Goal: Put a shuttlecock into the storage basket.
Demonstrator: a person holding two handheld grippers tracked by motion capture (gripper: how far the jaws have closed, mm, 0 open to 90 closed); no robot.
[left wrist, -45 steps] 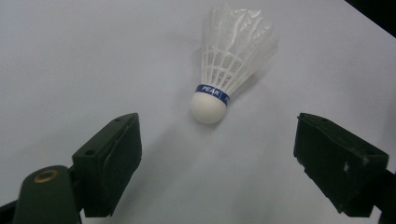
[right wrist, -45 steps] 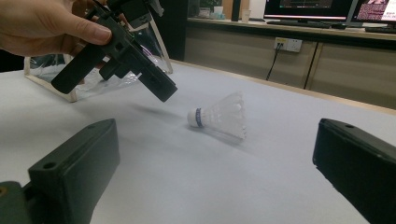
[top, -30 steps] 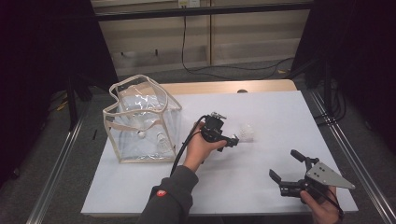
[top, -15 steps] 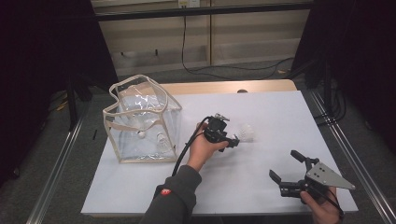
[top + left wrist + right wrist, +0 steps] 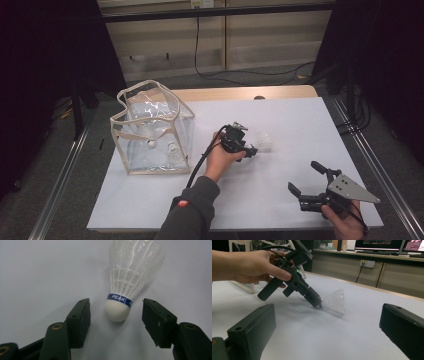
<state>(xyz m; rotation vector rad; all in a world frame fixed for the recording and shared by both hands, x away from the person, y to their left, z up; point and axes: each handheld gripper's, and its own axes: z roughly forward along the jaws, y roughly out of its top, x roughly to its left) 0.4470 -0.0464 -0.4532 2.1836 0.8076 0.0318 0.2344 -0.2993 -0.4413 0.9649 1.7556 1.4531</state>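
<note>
A white feathered shuttlecock (image 5: 125,282) with a blue "PEAK" band lies on the white table (image 5: 280,120), cork end toward my left gripper (image 5: 116,313). That gripper is open, with a jaw on each side of the cork and a gap on both sides. In the high view the left gripper (image 5: 252,149) sits mid-table right against the shuttlecock (image 5: 264,142). My right gripper (image 5: 303,176) hovers open near the front right edge with nothing in it. The right gripper view looks between its own wide-open jaws (image 5: 327,327) toward the left hand's gripper (image 5: 294,282) and the shuttlecock (image 5: 335,302).
A clear plastic bag (image 5: 150,127) with beige trim stands open at the table's left, with a shuttlecock (image 5: 172,150) inside. A wooden strip (image 5: 240,93) runs along the far edge. Metal rails (image 5: 380,165) flank the table.
</note>
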